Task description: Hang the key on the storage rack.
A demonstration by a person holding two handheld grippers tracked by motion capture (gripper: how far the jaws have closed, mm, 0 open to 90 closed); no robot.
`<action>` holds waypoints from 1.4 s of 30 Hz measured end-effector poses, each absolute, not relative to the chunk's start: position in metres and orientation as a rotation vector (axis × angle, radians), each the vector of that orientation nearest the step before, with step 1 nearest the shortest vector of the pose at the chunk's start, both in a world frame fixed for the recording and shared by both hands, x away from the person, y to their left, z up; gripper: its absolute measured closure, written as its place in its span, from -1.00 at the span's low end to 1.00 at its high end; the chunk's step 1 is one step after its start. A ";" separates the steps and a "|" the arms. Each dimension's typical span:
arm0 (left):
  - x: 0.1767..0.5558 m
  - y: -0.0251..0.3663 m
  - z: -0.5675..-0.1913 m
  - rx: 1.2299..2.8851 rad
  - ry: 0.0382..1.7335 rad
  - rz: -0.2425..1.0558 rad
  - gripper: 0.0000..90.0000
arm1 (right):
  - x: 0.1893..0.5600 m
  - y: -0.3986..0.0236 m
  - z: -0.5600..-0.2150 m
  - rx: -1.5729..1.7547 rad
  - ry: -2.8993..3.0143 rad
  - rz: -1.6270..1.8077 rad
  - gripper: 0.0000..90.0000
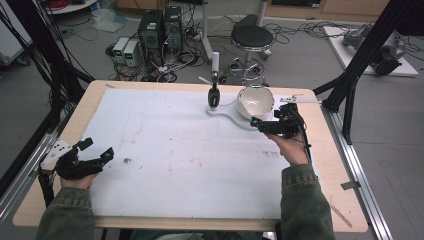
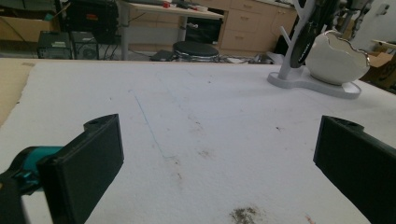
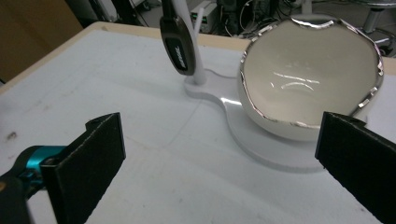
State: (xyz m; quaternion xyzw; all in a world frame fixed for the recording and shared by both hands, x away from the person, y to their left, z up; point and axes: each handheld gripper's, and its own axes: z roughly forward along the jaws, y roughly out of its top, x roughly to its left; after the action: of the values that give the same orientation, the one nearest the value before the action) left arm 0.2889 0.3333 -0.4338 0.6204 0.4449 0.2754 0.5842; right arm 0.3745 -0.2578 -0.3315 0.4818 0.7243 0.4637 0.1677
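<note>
Two tongs: both are held over the desk (image 1: 330, 170), each with its jaws spread wide and nothing between them.
Right tongs (image 1: 267, 125): seen in the high view at the far right of the white mat (image 1: 175, 150), just on the near side of the white bowl (image 1: 255, 101).
Left tongs (image 1: 97, 150): held at the near left edge of the mat, well apart from the bowl and its stand.
Bowl: it sits tipped on the white stand base (image 3: 261, 144), its silver-edged mouth turned toward the right tongs, as seen in the right gripper view (image 3: 313, 79).
Black object on the post (image 3: 178, 44): a dark, elongated piece hangs from the white branched post (image 1: 215, 62), to the left of the bowl; its long axis runs nearly upright.
Key relation: the bowl lies straight ahead of the right tongs and slightly to their right, with its near rim close above the right jaw in that view; the hanging piece lies ahead and to the left.
Nearer hand: the right hand is judged far better placed for either thing; the left tongs would have to cross the whole mat.
Coming move: a short forward reach is judged sufficient, with the open jaws to be lined up across whichever thing is taken.
</note>
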 end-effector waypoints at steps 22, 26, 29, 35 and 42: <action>0.289 0.333 -0.434 1.449 1.042 0.647 -0.96 | 0.345 -0.280 -0.359 1.302 1.974 1.290 -0.99; 0.288 0.333 -0.434 1.449 1.043 0.646 -0.96 | 0.339 -0.280 -0.357 1.269 1.958 1.259 -0.99; 0.289 0.333 -0.434 1.448 1.043 0.647 -0.96 | 0.331 -0.286 -0.361 1.257 1.913 1.308 -0.99; 0.289 0.332 -0.435 1.454 1.041 0.647 -0.96 | 0.318 -0.304 -0.381 1.278 1.846 1.399 -0.99; 0.289 0.332 -0.435 1.453 1.044 0.647 -0.96 | 0.301 -0.314 -0.396 1.209 1.713 1.495 -0.99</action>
State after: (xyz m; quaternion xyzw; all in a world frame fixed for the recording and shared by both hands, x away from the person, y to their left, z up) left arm 0.2887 0.3320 -0.4346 0.6219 0.4466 0.2770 0.5806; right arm 0.3011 -0.3141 -0.3960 0.4507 0.6388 0.5574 0.2794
